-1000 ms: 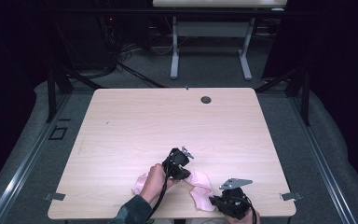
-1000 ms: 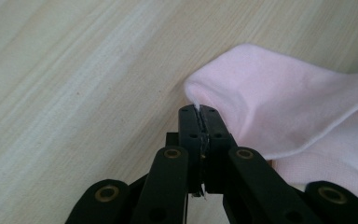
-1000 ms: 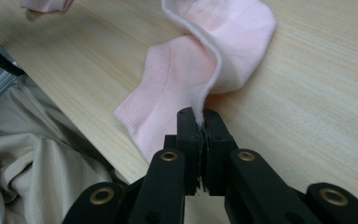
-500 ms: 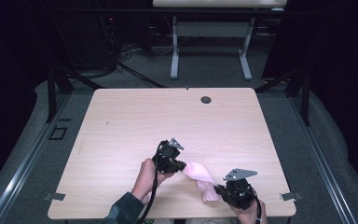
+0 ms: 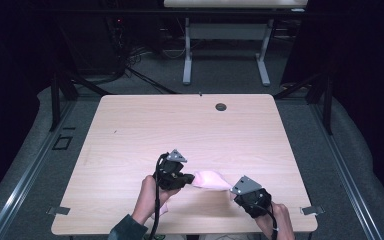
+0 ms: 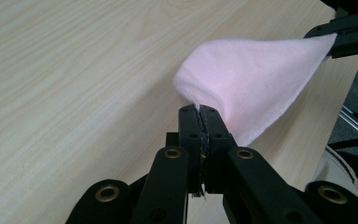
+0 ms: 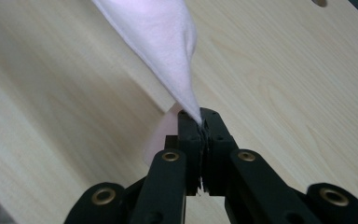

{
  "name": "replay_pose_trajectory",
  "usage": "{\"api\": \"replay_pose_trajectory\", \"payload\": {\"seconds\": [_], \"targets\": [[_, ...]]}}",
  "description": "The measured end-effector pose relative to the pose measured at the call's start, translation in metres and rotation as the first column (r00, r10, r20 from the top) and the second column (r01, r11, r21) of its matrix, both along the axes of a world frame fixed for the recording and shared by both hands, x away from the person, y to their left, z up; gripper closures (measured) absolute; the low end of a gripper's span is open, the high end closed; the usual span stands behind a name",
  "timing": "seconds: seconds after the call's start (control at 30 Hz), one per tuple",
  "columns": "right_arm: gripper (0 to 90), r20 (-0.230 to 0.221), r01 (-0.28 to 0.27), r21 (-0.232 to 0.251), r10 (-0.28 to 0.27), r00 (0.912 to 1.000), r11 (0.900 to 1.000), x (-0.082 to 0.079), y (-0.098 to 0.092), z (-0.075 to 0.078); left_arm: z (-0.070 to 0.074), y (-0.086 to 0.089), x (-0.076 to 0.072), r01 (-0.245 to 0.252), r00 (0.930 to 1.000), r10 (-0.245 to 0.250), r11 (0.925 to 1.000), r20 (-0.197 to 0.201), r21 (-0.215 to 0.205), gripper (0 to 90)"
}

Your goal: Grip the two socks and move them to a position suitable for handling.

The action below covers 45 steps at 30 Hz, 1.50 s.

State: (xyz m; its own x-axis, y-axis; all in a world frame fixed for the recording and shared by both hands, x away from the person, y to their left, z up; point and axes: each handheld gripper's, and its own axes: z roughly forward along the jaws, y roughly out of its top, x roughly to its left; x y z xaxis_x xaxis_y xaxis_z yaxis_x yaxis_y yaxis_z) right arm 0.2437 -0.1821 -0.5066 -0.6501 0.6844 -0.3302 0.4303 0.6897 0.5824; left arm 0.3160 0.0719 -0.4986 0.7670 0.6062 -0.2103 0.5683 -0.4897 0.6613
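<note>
Pick-up looks done: left gripper (image 6: pixel 200 112) and right gripper (image 7: pixel 200 119) each have jaws clamped tight on a corner of the pink cloth (image 5: pixel 211 180), which hangs stretched betw. them above the table (image 5: pixel 130 130) (spreading or folding is left, I'd judge).

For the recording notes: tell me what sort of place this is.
Probably a lab or recording workspace, not a home. A bare wooden table with a cable hole stands on grey carpet, with dark curtains around it, loose cables on the floor behind, and a second table's white legs farther back.
</note>
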Motion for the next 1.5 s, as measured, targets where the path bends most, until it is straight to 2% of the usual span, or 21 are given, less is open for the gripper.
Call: {"api": "replay_pose_trajectory", "payload": {"seconds": [0.07,0.17,0.23,0.47,0.6,0.67,0.7,0.8,0.83,0.93,1.0,1.03,1.1,1.13,1.2,1.27,1.3,1.37,1.4,1.43,1.5], "targets": [[87.2,-0.03,-0.037,-0.004,0.036,0.9989,0.999,-0.004,0.003,-0.006,-0.005,0.004,-0.007,-0.01,0.9999,0.011,0.9999,-0.002,0.007,89.3],[86.6,-0.09,-0.073,0.026,0.075,0.9931,0.997,-0.008,0.006,-0.016,-0.015,0.009,-0.016,-0.02,0.9997,0.02,0.9996,-0.012,0.021,89.3],[85.8,-0.123,-0.094,0.063,0.101,0.9872,0.994,-0.01,0.006,-0.022,-0.022,0.012,-0.02,-0.027,0.9994,0.028,0.9989,-0.019,0.037,89.3],[75.3,-0.192,-0.099,0.088,0.115,0.9747,0.991,-0.016,0.008,-0.041,-0.042,0.025,-0.031,-0.045,0.9969,0.048,0.9979,-0.063,0.046,89.2],[70.7,-0.226,-0.103,0.112,0.126,0.966,0.988,-0.019,0.005,-0.046,-0.046,0.029,-0.038,-0.047,0.9963,0.051,0.9972,-0.069,0.058,89.2],[65.5,-0.247,-0.111,0.14,0.143,0.9585,0.984,-0.02,0.002,-0.048,-0.048,0.031,-0.041,-0.045,0.9961,0.05,0.997,-0.072,0.063,89.0],[62.1,-0.264,-0.124,0.144,0.159,0.9512,0.982,-0.02,-0.001,-0.046,-0.049,0.031,-0.042,-0.043,0.9961,0.048,0.9969,-0.074,0.065,89.0],[56.6,-0.296,-0.128,0.229,0.194,0.9353,0.965,-0.019,-0.012,-0.042,-0.052,0.032,-0.046,-0.043,0.9955,0.048,0.9968,-0.081,0.068,88.8],[55.6,-0.303,-0.118,0.272,0.201,0.9316,0.955,-0.018,-0.016,-0.04,-0.053,0.032,-0.047,-0.044,0.9953,0.05,0.9967,-0.083,0.067,88.8],[52.8,-0.313,-0.112,0.341,0.225,0.9229,0.934,-0.014,-0.03,-0.033,-0.056,0.033,-0.05,-0.047,0.9948,0.052,0.9967,-0.088,0.067,88.7],[51.5,-0.325,-0.122,0.38,0.256,0.9103,0.917,-0.009,-0.036,-0.031,-0.058,0.033,-0.052,-0.051,0.9942,0.057,0.9964,-0.092,0.068,88.7],[51.6,-0.32,-0.106,0.395,0.244,0.9153,0.913,-0.008,-0.039,-0.03,-0.059,0.033,-0.052,-0.059,0.9942,0.064,0.996,-0.086,0.067,88.7],[53.2,-0.32,-0.06,0.388,0.196,0.9269,0.92,-0.004,-0.038,-0.031,-0.061,0.034,-0.053,-0.064,0.994,0.07,0.9957,-0.085,0.067,88.6],[54.8,-0.316,-0.047,0.349,0.165,0.9343,0.936,-0.003,-0.034,-0.033,-0.062,0.034,-0.054,-0.068,0.9933,0.073,0.9955,-0.089,0.066,88.6],[59.1,-0.308,-0.009,0.29,0.102,0.9459,0.957,-0.002,-0.022,-0.04,-0.064,0.034,-0.055,-0.075,0.9931,0.08,0.9954,-0.086,0.06,88.4],[63.6,-0.305,-0.008,0.248,0.086,0.9486,0.969,0.0,-0.012,-0.046,-0.065,0.035,-0.057,-0.077,0.9935,0.082,0.9949,-0.079,0.066,88.3],[65.8,-0.311,-0.003,0.252,0.083,0.9468,0.968,0.001,-0.007,-0.049,-0.065,0.036,-0.057,-0.081,0.9931,0.085,0.9949,-0.08,0.06,88.2],[71.3,-0.305,0.005,0.227,0.066,0.9501,0.974,0.001,-0.002,-0.051,-0.064,0.037,-0.058,-0.088,0.9928,0.092,0.9943,-0.076,0.061,88.3],[74.6,-0.309,0.002,0.215,0.067,0.9486,0.977,0.001,-0.001,-0.051,-0.064,0.038,-0.058,-0.084,0.9934,0.088,0.9947,-0.073,0.06,88.3],[77.0,-0.3,-0.005,0.222,0.073,0.9512,0.975,0.001,0.001,-0.051,-0.064,0.039,-0.058,-0.09,0.9931,0.094,0.9943,-0.07,0.057,88.4],[81.6,-0.303,-0.005,0.201,0.067,0.9507,0.98,0.001,0.002,-0.052,-0.065,0.04,-0.059,-0.088,0.9933,0.091,0.9947,-0.071,0.055,88.4]]}}
